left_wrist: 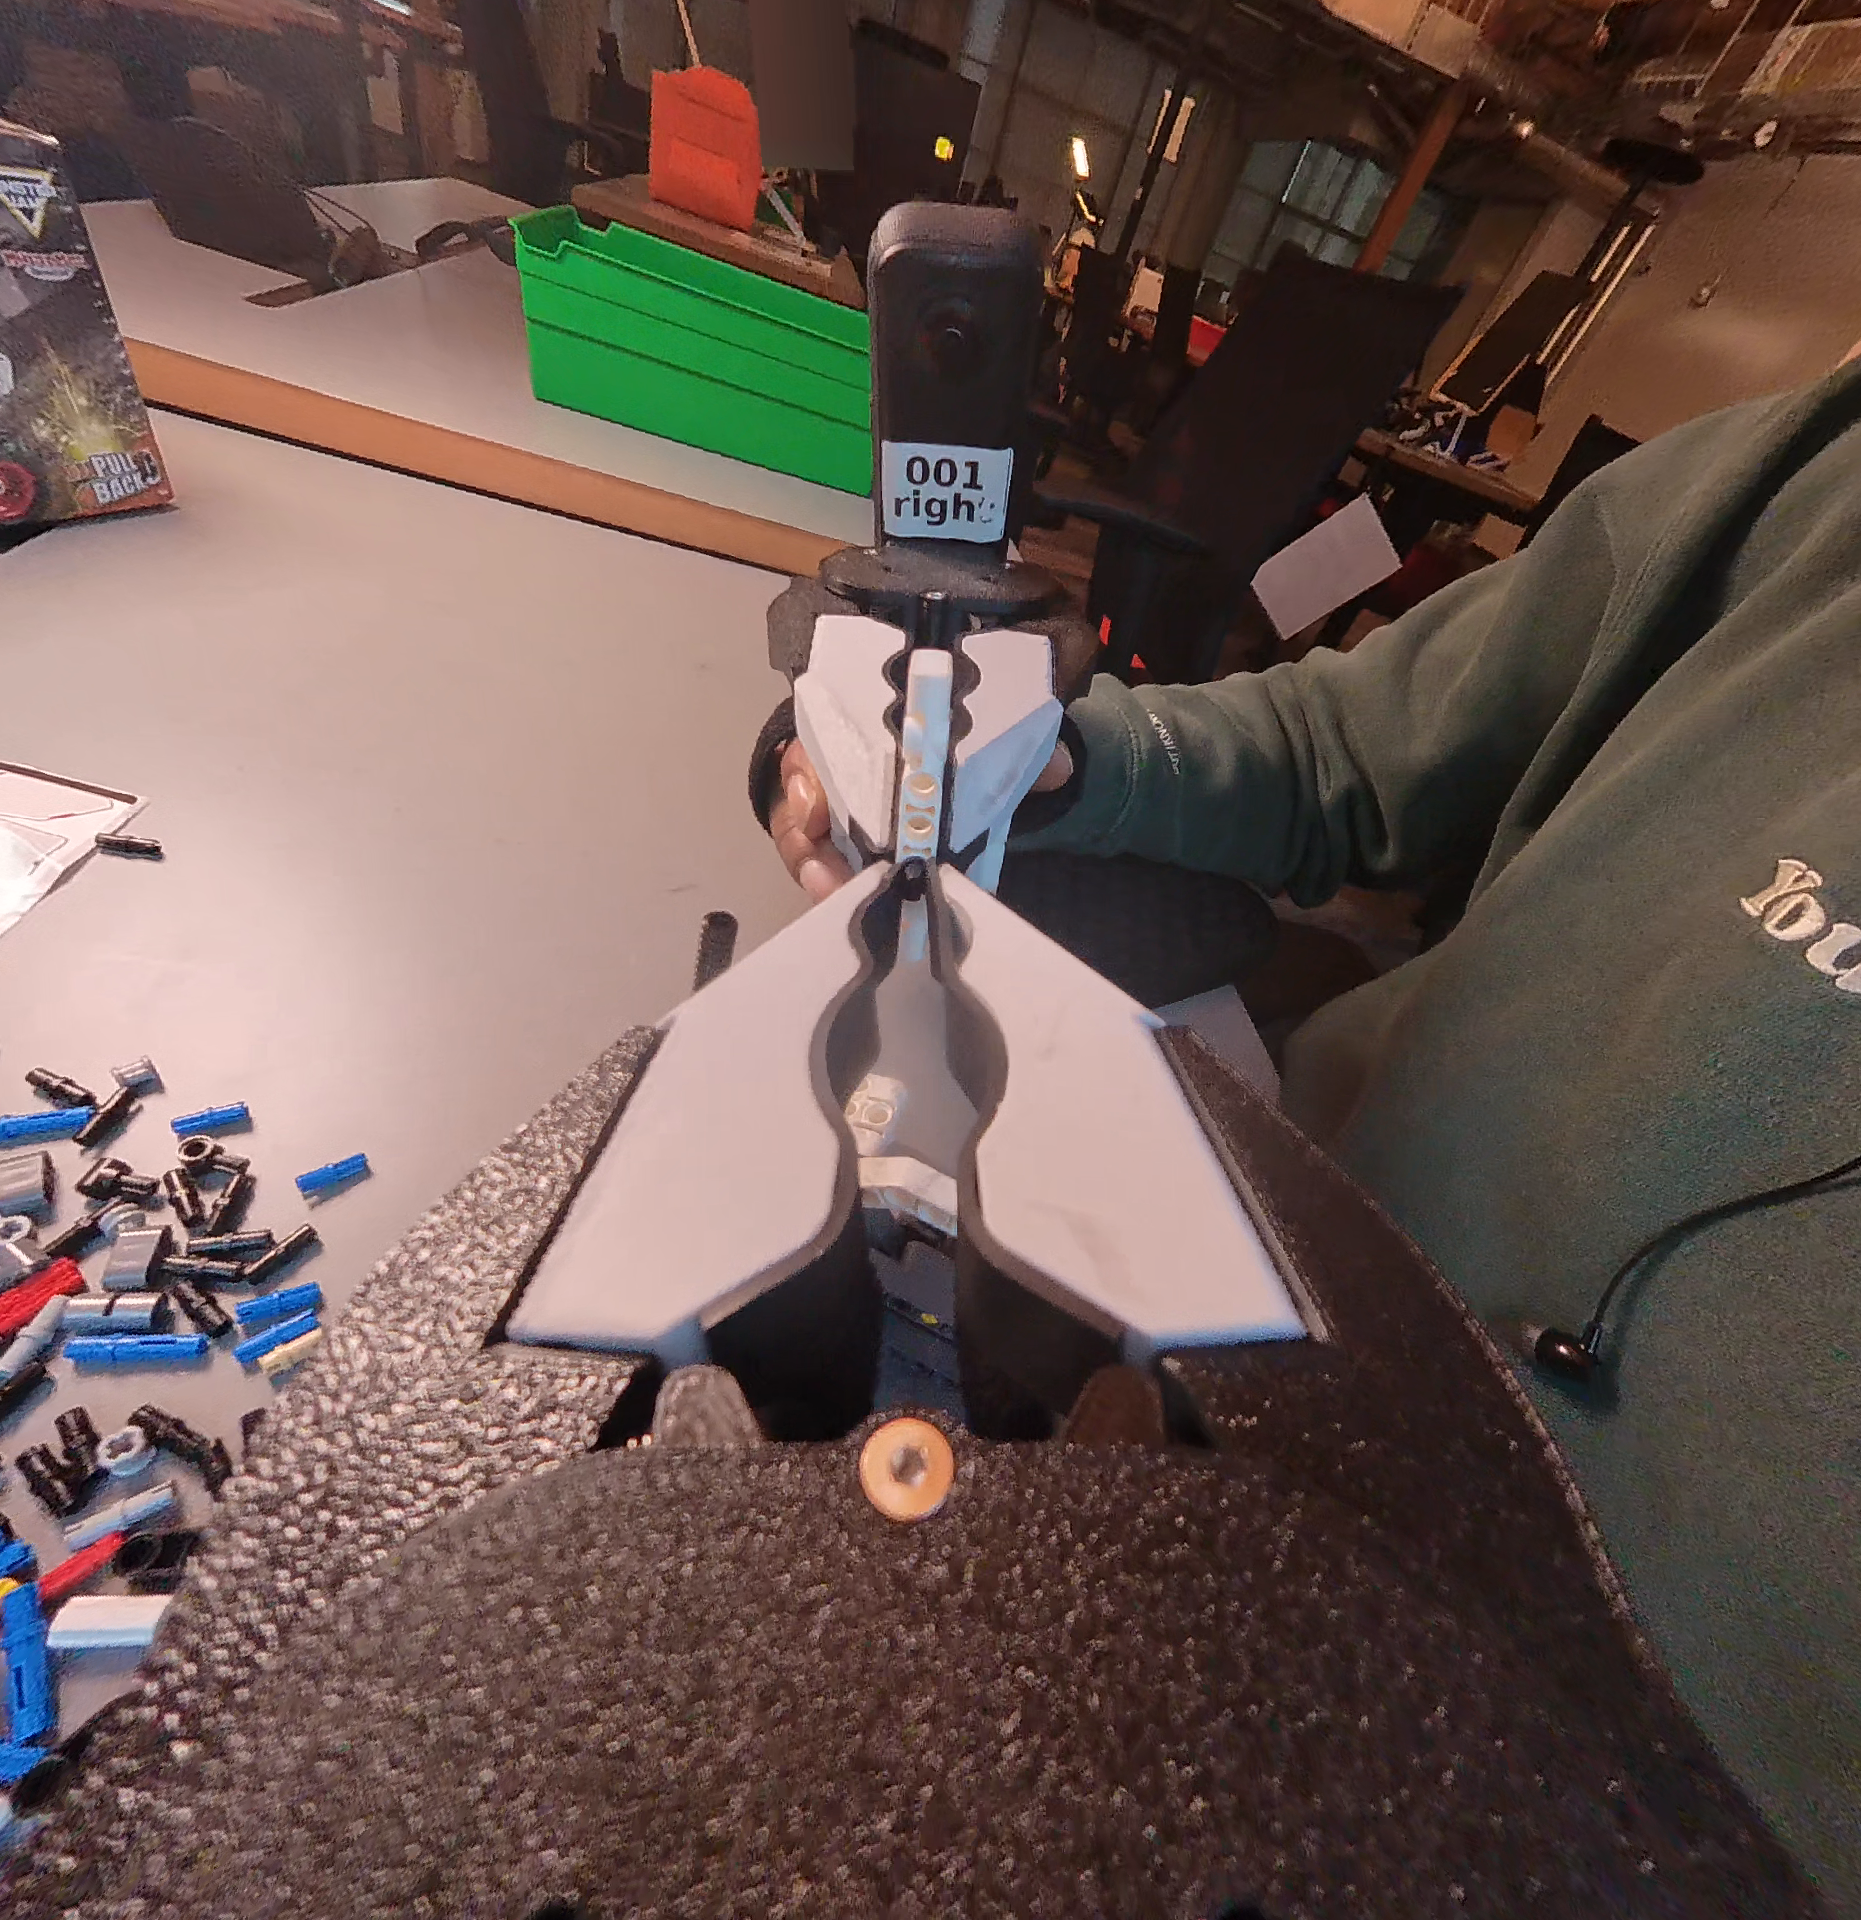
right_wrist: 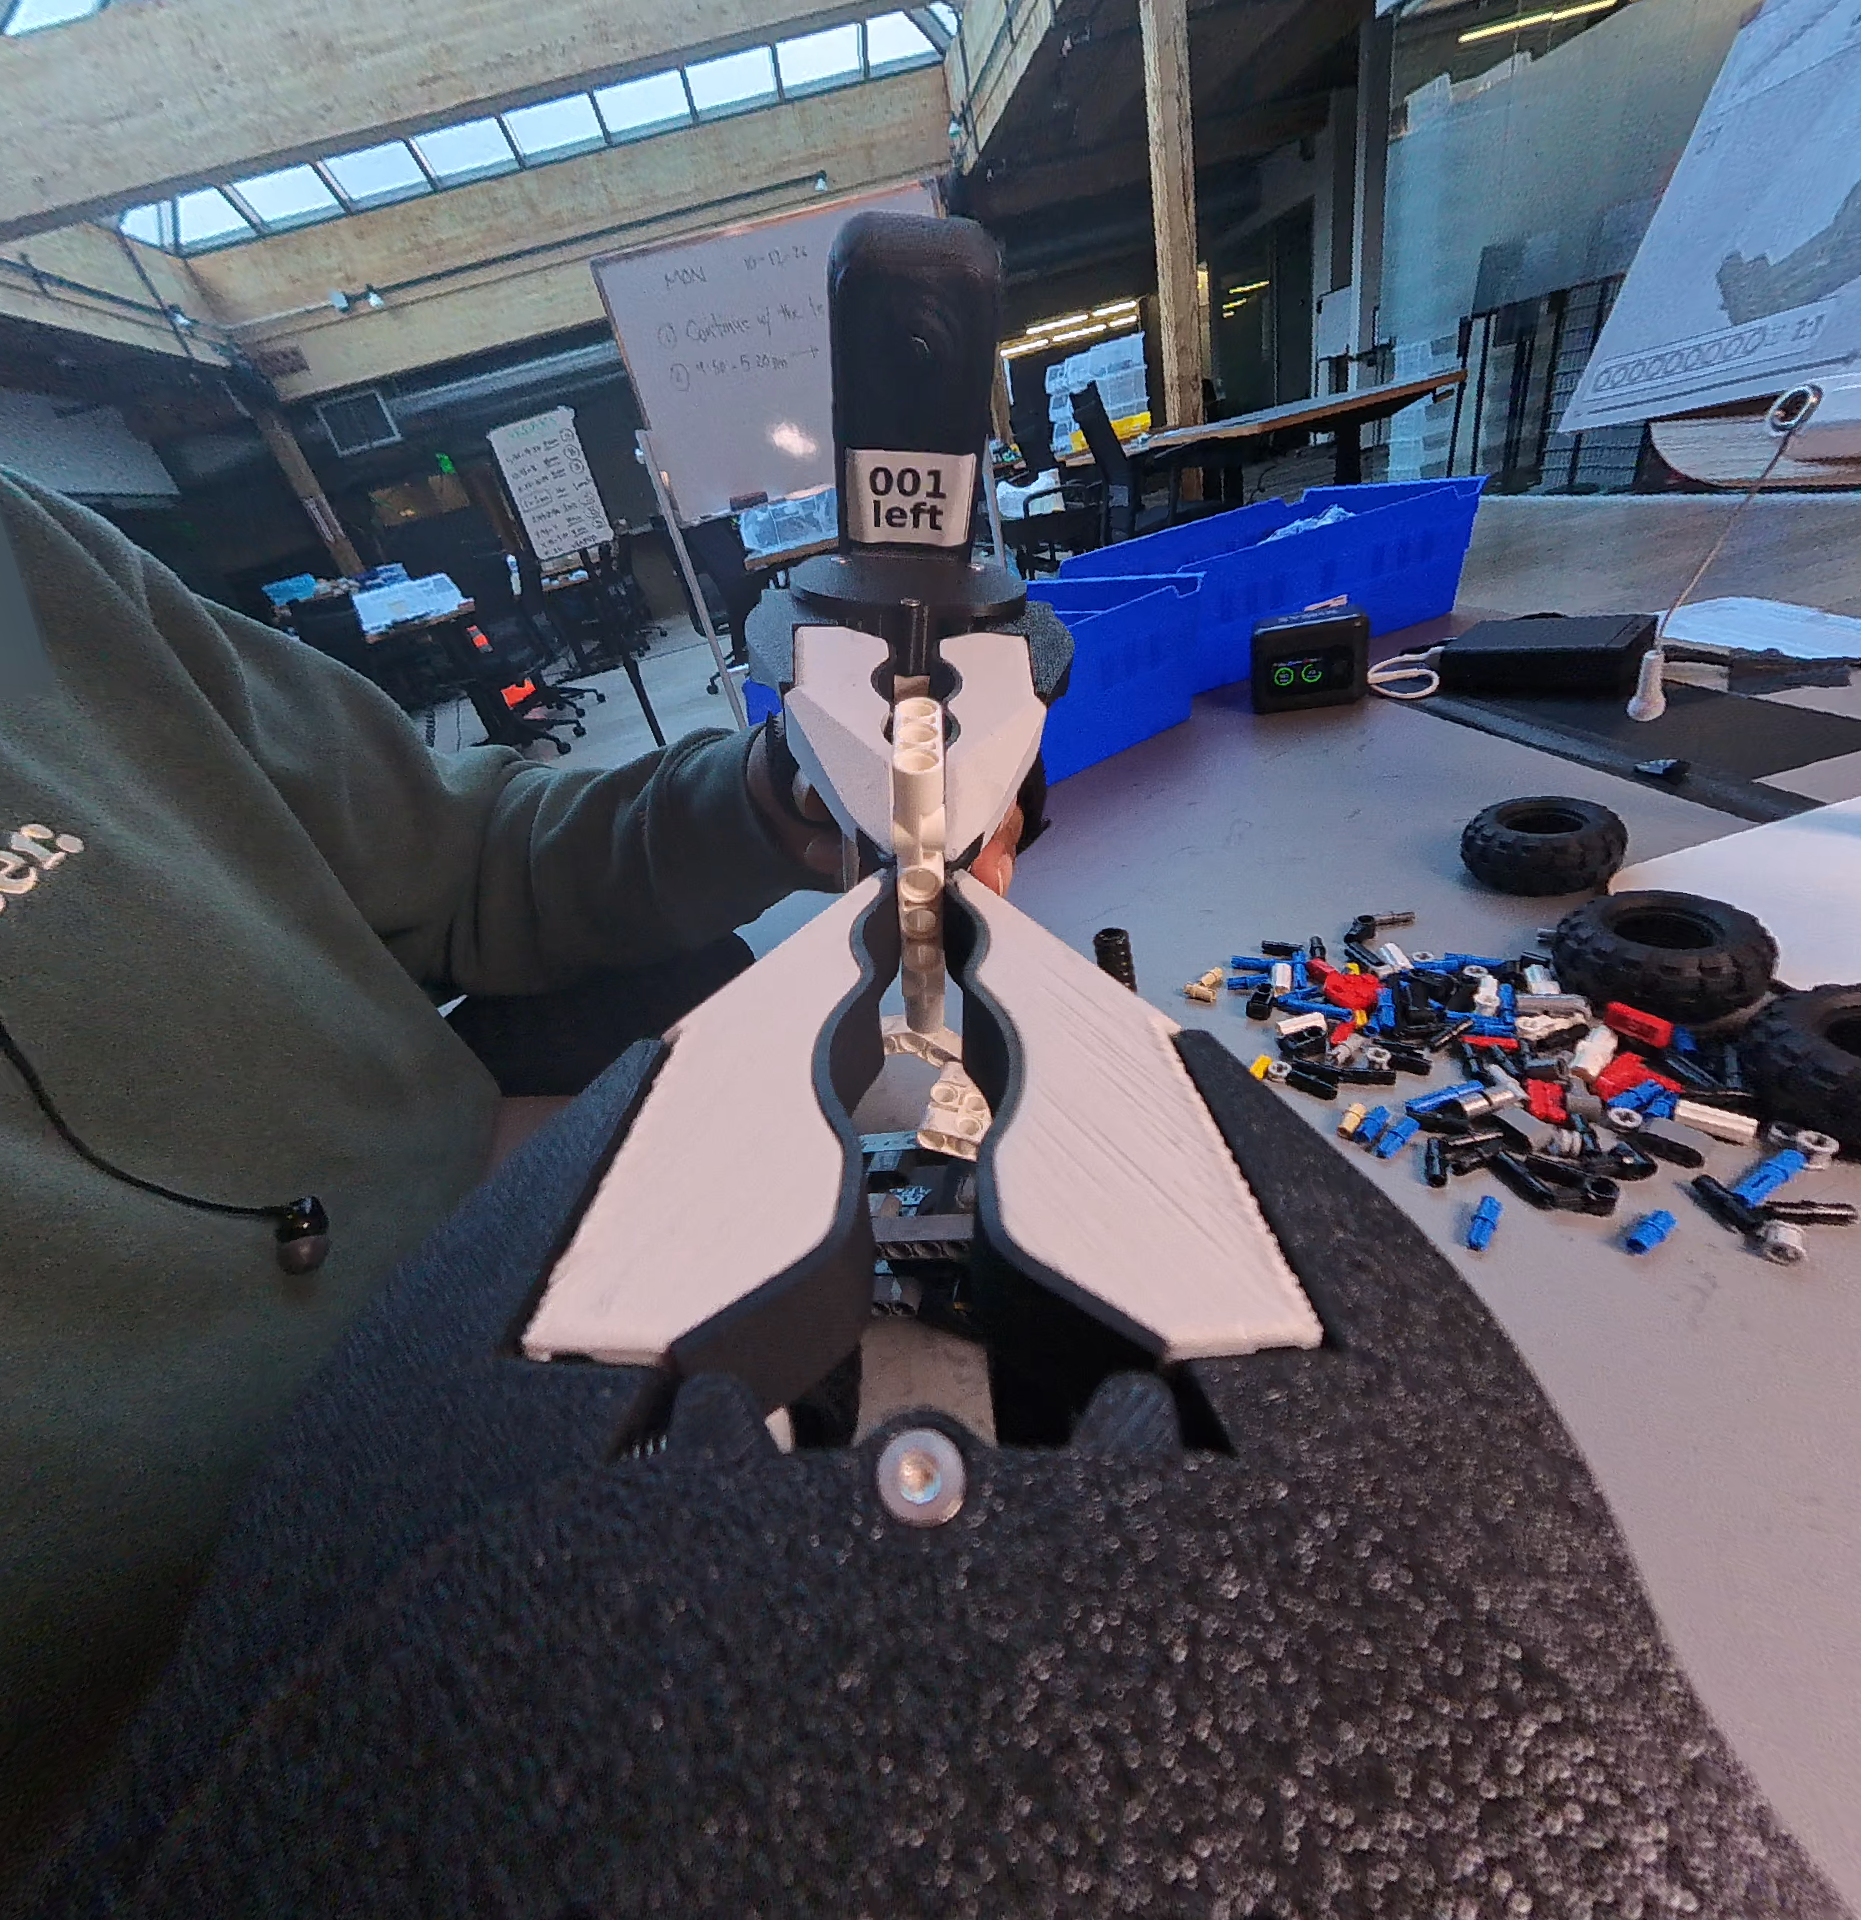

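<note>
White perforated beam (left_wrist: 921, 790), long and narrow with a row of round holes along its face, is held in mid-air above the table (left_wrist: 406, 665) between the two grippers, which face each other tip to tip. Left gripper (left_wrist: 910, 883): jaws closed on the near end of the beam. Right gripper (right_wrist: 921, 883): jaws likewise clamped on the other end of the same beam. In the right wrist view the beam shows a stubby cross-piece about midway, and its lower end joins a white angled piece over a darker assembly (right_wrist: 921, 1216) seen through the jaw gap; details there are blurred. A person in a green hoodie (left_wrist: 1632, 935) holds both tools. Black bush (right_wrist: 1113, 951) stands upright on the table just beside the right gripper's tips at 3 o'clock. Loose parts pile (right_wrist: 1477, 1060), blue, black, red and grey pins and connectors, lies at 3 o'clock in the right wrist view and 8 o'clock in the left. Three black tyres (right_wrist: 1664, 956) sit just beyond the pile. Blue bins (right_wrist: 1321, 582) at 1 o'clock, small black device (right_wrist: 1308, 660) in front of them. Green bin (left_wrist: 687, 343) at 11 o'clock in the left wrist view; printed box (left_wrist: 43, 343) at 10 o'clock.
</note>
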A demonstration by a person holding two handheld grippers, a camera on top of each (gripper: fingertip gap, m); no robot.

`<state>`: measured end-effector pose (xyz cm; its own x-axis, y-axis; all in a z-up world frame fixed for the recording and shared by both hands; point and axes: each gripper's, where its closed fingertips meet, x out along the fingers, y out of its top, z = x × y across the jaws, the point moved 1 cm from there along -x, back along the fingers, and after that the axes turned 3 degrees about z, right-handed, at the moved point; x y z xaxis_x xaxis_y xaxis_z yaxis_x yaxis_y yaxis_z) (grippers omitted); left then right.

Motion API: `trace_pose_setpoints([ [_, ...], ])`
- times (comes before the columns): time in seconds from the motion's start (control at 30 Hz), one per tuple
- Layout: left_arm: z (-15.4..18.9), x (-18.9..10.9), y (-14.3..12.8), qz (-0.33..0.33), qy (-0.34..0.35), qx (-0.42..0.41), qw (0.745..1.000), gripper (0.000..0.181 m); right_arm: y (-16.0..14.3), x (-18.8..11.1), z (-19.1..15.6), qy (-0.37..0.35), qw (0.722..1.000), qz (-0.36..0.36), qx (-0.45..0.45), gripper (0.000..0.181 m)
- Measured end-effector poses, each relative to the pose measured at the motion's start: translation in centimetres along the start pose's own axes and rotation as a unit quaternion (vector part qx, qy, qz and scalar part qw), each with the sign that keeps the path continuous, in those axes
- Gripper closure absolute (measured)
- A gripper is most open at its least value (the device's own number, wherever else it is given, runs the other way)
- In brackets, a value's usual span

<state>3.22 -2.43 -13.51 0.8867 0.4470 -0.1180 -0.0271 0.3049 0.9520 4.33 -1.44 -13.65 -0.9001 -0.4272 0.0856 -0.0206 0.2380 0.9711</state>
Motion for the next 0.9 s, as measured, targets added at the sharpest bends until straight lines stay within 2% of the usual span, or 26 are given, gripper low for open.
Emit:
trace_pose_setpoints([
  [0.2, -0.2, -0.6, 0.3, -0.011, 0.010, 0.026, 1.000, 0.177, 0.4, -0.6, 0.2, -0.006, 0.999, -0.009, -0.035, 0.175],
  [0.27, -3.2, -4.3, 1.4, 0.040, 0.065, -0.007, 0.997, 0.178, 1.8, -3.4, 1.6, -0.030, 0.999, 0.024, -0.022, 0.175],
  [0.33, -6.7, -7.2, -0.1, 0.014, 0.146, -0.014, 0.989, 0.178, 2.3, -4.5, 2.3, -0.056, 0.997, 0.028, -0.036, 0.175],
  [0.47, -12.0, -7.2, -4.5, -0.062, 0.257, -0.028, 0.964, 0.177, 1.5, -2.6, 2.1, -0.045, 0.999, 0.012, -0.028, 0.174],
  [0.57, -14.7, -7.7, -5.0, -0.074, 0.308, -0.034, 0.948, 0.177, 1.0, -2.4, 2.2, -0.046, 0.999, 0.010, -0.023, 0.174],
  [0.63, -16.0, -8.5, -5.6, -0.073, 0.331, -0.057, 0.939, 0.164, 0.9, -2.5, 2.3, -0.052, 0.998, 0.009, -0.025, 0.175],
  [0.8, -15.0, -8.8, -4.1, -0.016, 0.309, -0.075, 0.948, 0.148, 0.6, -2.2, 2.5, -0.062, 0.998, 0.004, -0.029, 0.175],
  [0.9, -11.8, -7.3, -1.6, 0.027, 0.233, -0.059, 0.970, 0.146, 0.2, -1.6, 2.2, -0.064, 0.997, -0.007, -0.039, 0.175],
])
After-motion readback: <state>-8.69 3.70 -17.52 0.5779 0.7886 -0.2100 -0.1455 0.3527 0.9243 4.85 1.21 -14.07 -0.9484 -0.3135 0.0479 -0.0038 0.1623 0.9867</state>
